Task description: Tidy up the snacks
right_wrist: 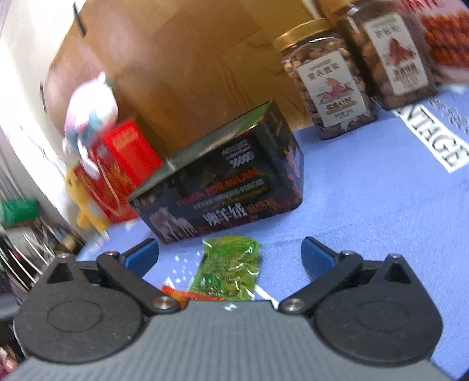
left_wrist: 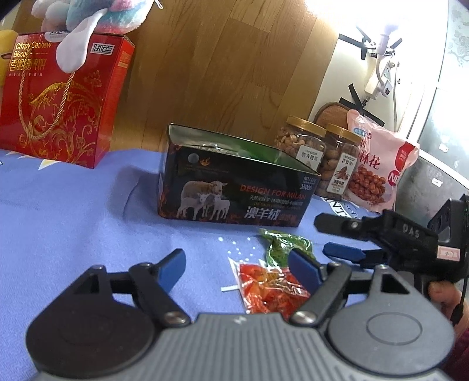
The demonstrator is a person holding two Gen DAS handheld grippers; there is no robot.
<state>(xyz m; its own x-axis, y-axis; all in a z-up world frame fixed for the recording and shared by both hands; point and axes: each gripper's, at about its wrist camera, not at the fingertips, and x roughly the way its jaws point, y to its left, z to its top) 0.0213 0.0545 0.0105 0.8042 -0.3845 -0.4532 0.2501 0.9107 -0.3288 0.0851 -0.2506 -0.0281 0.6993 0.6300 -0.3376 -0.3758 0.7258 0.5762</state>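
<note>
Both claws — left gripper (left_wrist: 239, 265) and right gripper (right_wrist: 230, 253) — gape empty, while the crinkly green snack packet (right_wrist: 227, 271) and red snack packet (left_wrist: 268, 288) lie outside the open black cardboard box (left_wrist: 234, 187) — sorting barely begun.

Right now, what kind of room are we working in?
Probably a home room, not a shop: a blue cloth underfoot of the snacks, a plush toy on a red gift box, nut jars.

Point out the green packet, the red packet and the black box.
green packet (right_wrist: 227, 271), right wrist view, middle of the wrapper
red packet (left_wrist: 268, 285), left wrist view, middle of the wrapper
black box (left_wrist: 234, 190), left wrist view, printed front wall
</note>
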